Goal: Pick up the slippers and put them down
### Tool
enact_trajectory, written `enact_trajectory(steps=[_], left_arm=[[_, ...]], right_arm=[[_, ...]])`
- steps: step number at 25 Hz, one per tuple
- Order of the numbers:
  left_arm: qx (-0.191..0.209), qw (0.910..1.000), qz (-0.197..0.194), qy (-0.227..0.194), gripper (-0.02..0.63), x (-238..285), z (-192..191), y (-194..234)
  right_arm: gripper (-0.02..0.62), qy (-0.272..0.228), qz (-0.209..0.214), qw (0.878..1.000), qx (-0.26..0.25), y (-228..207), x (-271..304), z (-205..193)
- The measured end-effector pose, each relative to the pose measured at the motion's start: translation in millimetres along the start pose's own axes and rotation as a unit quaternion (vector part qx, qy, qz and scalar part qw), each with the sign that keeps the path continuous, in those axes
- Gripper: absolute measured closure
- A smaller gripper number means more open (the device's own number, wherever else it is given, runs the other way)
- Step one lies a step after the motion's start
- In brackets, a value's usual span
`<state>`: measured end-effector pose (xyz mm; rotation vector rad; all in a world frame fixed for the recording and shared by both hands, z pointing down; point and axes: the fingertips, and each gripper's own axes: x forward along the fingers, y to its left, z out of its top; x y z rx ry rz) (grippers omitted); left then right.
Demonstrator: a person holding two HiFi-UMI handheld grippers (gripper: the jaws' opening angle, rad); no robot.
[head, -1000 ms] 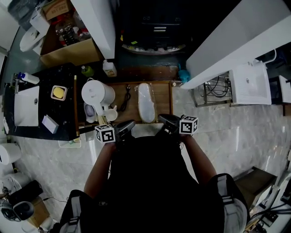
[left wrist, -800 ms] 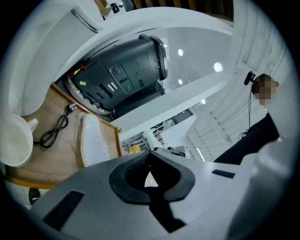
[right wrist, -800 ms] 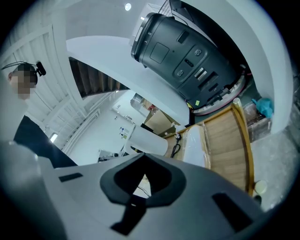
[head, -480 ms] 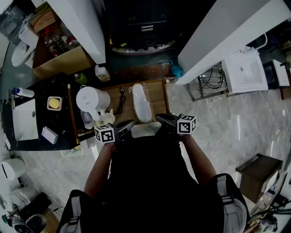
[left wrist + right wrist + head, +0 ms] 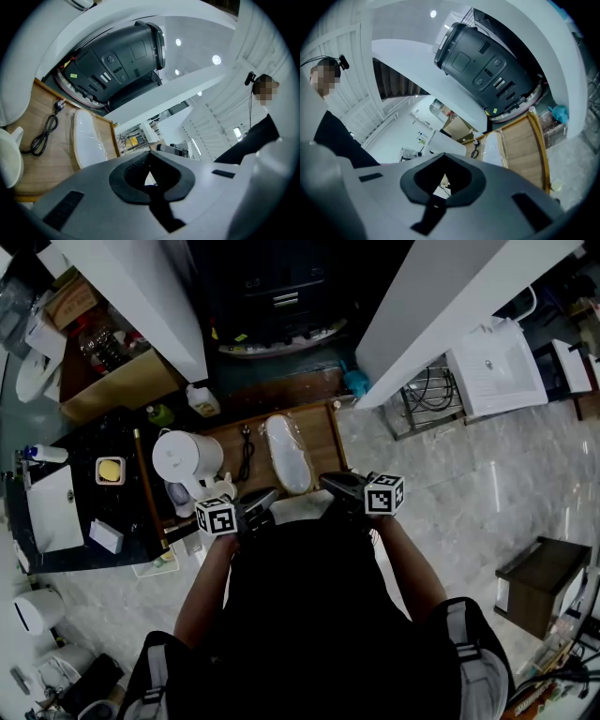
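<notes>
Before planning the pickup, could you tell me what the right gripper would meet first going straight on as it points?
Probably the white slipper on the wooden tray; the right gripper aims across its near end, though height is unclear.

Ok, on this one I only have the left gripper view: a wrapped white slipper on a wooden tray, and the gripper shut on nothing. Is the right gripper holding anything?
Observer: No, the right gripper is shut and empty.
Reviewer: Where are the two grippers?
Observer: In the head view, the left gripper and the right one are held close to the person's body at the near edge of the tray, short of the slipper.
Reviewer: And the white thing at my left edge?
Observer: A white kettle, on the tray to the left of a black cable.
</notes>
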<state>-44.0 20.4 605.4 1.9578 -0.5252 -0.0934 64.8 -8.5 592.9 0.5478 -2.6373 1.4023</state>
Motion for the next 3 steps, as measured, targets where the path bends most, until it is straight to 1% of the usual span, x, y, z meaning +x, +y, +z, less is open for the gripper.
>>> enact_trajectory(steps=[3], left_arm=[[0.001, 1.0, -0.002, 0.004, 0.595, 3.1, 0.1, 0.9]], right_arm=[[0.589, -0.003, 0.0, 1.0, -0.002, -0.7, -1.1, 1.2]])
